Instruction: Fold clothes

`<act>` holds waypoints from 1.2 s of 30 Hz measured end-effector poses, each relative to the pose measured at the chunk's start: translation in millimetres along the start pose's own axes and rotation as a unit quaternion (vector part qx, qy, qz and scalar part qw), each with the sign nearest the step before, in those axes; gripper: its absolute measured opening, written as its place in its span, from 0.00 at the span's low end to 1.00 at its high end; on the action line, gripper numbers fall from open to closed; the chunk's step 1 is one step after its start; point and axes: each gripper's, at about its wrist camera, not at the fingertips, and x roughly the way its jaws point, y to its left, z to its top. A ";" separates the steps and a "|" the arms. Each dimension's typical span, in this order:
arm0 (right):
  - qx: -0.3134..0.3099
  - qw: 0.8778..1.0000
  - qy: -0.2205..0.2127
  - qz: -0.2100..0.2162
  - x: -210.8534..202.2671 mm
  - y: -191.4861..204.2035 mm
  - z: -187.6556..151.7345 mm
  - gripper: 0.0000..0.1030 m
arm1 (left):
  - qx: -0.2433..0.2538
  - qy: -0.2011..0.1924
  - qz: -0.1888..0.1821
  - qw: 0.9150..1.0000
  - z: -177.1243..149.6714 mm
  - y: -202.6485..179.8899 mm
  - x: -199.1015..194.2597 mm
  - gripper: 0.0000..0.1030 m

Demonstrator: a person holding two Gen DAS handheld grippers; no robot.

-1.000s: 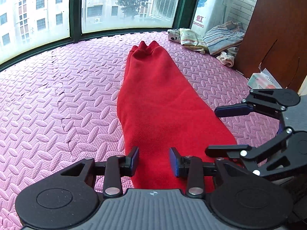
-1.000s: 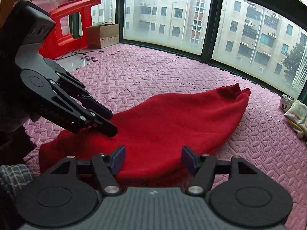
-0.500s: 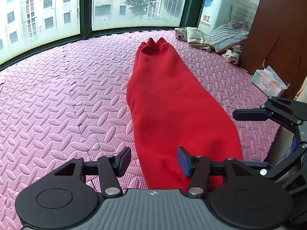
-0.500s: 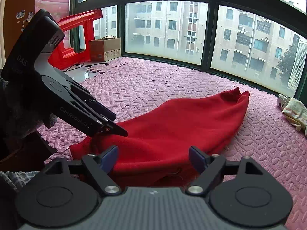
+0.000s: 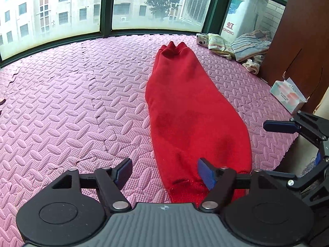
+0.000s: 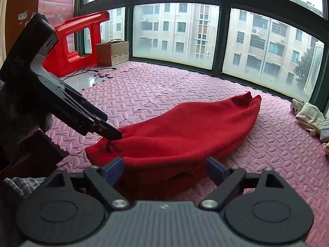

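Note:
A red garment [image 5: 191, 111] lies stretched out lengthwise on the pink foam mat [image 5: 61, 113], its gathered far end pointing at the window. My left gripper [image 5: 164, 171] is open just above the near hem, with only its right finger over the cloth. The right gripper's finger [image 5: 279, 126] shows at the right edge, off the cloth. In the right wrist view the same garment [image 6: 185, 127] runs across the mat. My right gripper [image 6: 164, 168] is open at its near edge and grips nothing. The left gripper [image 6: 109, 132] hovers by the hem corner.
Folded and loose clothes [image 5: 246, 43] are heaped at the far right by a wooden cabinet [image 5: 298, 30]. A tissue box [image 5: 287, 94] stands near the mat's right edge. A red plastic chair [image 6: 76, 41] and a cardboard box [image 6: 112, 53] sit by the window.
Both grippers have opened wider and drawn back from the garment. The red cloth now lies flat on the mat, and more of it is in view.

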 end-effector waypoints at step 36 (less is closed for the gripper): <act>-0.111 0.992 0.040 -0.034 19.6 16.1 -26.8 0.99 | 0.040 0.047 -0.041 0.997 -20.8 -16.8 -2.1 0.14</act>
